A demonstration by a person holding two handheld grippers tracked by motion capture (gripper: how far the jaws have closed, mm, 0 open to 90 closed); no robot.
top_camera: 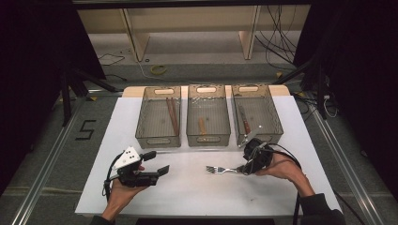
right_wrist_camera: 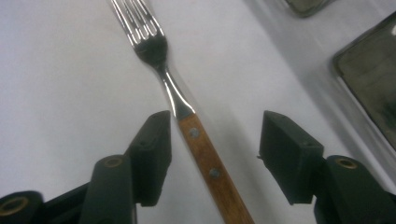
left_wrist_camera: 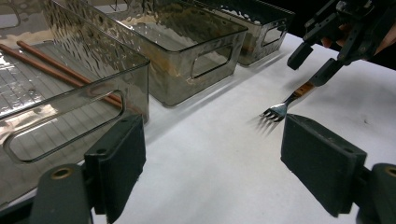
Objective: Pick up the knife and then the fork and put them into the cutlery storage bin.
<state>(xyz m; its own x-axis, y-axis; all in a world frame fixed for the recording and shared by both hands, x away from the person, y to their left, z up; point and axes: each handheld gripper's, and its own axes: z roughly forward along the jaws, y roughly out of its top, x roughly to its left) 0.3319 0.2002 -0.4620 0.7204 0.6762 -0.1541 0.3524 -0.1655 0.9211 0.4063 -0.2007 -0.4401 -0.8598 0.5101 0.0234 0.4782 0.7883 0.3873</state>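
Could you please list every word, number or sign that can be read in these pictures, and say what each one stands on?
"5": a black numeral on the grey floor, left of the table.
Nothing else can be read: the three bins, the fork and both tools carry no legible text. The dark dots on the left tool's white plate are no writing.

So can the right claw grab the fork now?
Probably yes. The right claw is open with its two jaws on either side of the fork, around the wooden handle. The fork lies flat on the white table with nothing on it, and the baskets sit further back.
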